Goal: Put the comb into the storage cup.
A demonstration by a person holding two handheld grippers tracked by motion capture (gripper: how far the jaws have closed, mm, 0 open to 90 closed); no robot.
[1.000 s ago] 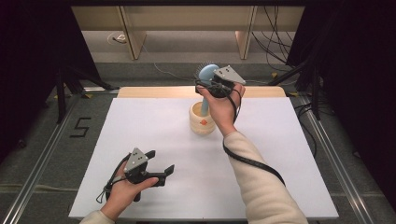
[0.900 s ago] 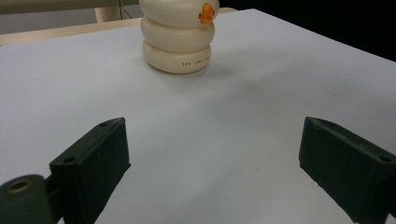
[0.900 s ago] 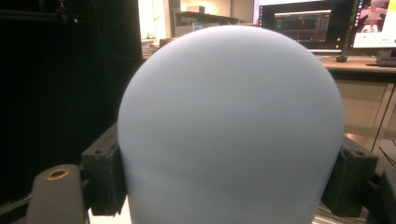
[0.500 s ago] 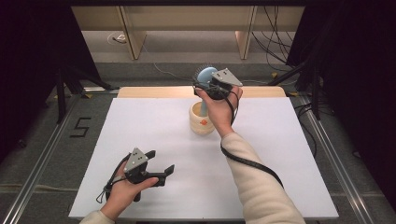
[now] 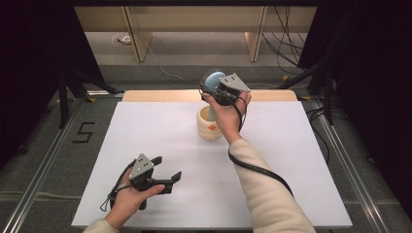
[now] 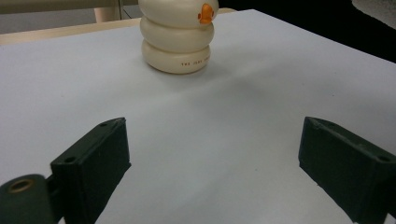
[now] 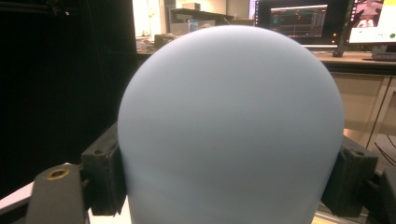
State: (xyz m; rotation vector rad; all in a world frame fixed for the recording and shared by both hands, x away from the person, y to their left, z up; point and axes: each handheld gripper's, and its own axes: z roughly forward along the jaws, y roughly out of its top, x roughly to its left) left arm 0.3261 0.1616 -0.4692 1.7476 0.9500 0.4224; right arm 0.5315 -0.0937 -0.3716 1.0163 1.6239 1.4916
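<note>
Pale blue round-headed brush (image 5: pixel 212 80) sits clamped at its head between the right gripper (image 5: pixel 217 90) jaws, upper centre of the high view, its handle running straight down into the cream ribbed holder (image 5: pixel 209 124) beneath; left gripper (image 5: pixel 167 171), lower left, gapes wide and empty

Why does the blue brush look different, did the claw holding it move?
Yes. The right claw has lifted the blue brush a little higher and toward the table's far edge, compared with the cream cup, which stayed put.
</note>
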